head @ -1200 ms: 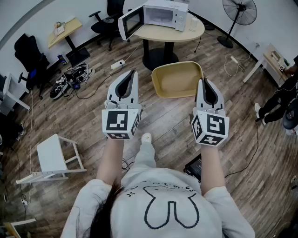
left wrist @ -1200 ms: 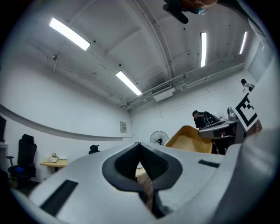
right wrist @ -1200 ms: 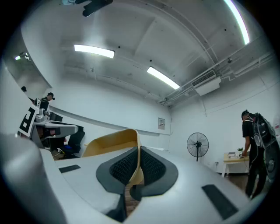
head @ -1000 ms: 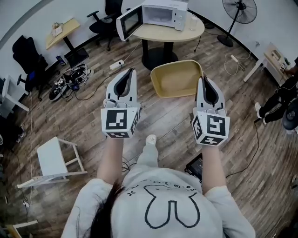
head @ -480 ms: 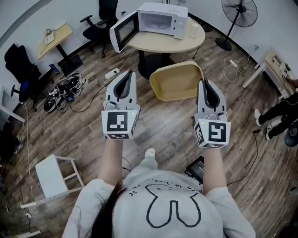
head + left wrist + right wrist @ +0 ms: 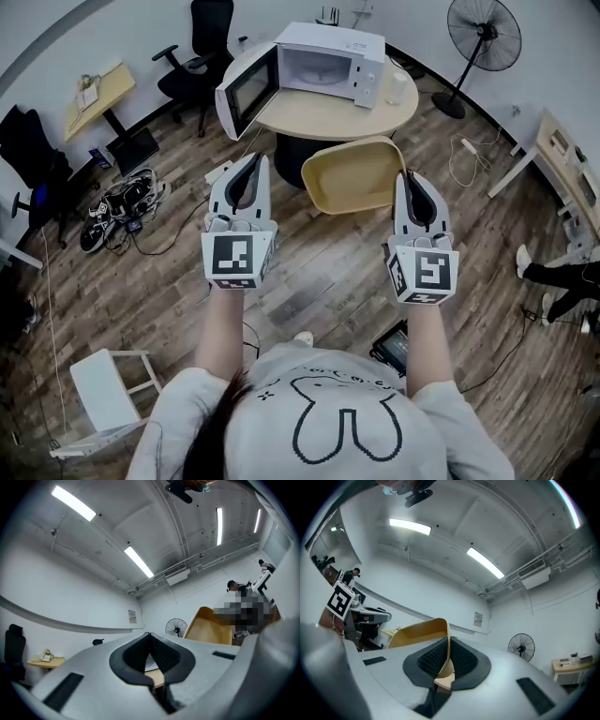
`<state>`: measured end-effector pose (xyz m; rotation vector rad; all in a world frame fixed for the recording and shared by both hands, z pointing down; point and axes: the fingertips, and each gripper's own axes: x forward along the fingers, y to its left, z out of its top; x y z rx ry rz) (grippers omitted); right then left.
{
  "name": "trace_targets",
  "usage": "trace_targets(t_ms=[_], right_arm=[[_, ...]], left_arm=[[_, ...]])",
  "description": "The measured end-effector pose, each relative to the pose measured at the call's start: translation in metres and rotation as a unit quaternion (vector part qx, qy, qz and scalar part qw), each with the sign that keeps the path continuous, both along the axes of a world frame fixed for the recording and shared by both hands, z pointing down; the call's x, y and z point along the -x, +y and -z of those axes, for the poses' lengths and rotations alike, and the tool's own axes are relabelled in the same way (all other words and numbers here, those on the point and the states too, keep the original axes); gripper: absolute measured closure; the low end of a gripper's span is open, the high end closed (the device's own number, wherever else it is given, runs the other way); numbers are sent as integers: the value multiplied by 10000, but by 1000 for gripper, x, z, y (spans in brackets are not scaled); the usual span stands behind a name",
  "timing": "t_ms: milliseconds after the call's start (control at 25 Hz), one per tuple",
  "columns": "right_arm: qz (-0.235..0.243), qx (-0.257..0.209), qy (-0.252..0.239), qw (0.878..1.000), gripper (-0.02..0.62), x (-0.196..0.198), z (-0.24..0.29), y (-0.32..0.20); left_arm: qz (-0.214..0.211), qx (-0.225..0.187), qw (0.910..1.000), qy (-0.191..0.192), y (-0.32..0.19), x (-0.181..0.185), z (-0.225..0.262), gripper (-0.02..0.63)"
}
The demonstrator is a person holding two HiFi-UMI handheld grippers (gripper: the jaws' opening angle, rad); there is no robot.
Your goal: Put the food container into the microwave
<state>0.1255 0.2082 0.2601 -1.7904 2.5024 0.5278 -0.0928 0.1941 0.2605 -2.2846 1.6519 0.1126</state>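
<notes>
container held in the air, microwave ahead

the container (image 6: 354,176) hangs off the floor, clamped by its right rim in the right gripper (image 6: 406,175). its tan body lies to that gripper's left, hollow side up, between the two grippers. in the right gripper view the pads (image 6: 433,660) pinch the thin wall (image 6: 417,631) from both sides. the left gripper (image 6: 254,159) has its jaws together on nothing and stays apart from the container.

this looks like the carry step: gripped, not yet delivered. ahead of both grippers the microwave (image 6: 328,58) sits on a round table (image 6: 323,114), door (image 6: 244,89) swung open to its left. the next move calls for bringing the container up level with the cavity, keeping it flat, and sliding it in clear of the door.
</notes>
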Motion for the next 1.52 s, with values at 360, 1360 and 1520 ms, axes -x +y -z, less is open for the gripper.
trace_targets(t_ms=[360, 1360, 1520], right_arm=[[-21, 92, -4, 10000, 557, 11, -6, -54], [129, 320, -409, 9986, 557, 5, -23, -287], [189, 400, -480, 9979, 557, 0, -24, -341]], left_arm=[[10, 82, 10000, 38, -51, 13, -7, 597], [188, 163, 9997, -57, -267, 1, -14, 597], [224, 224, 9995, -82, -318, -7, -14, 597]])
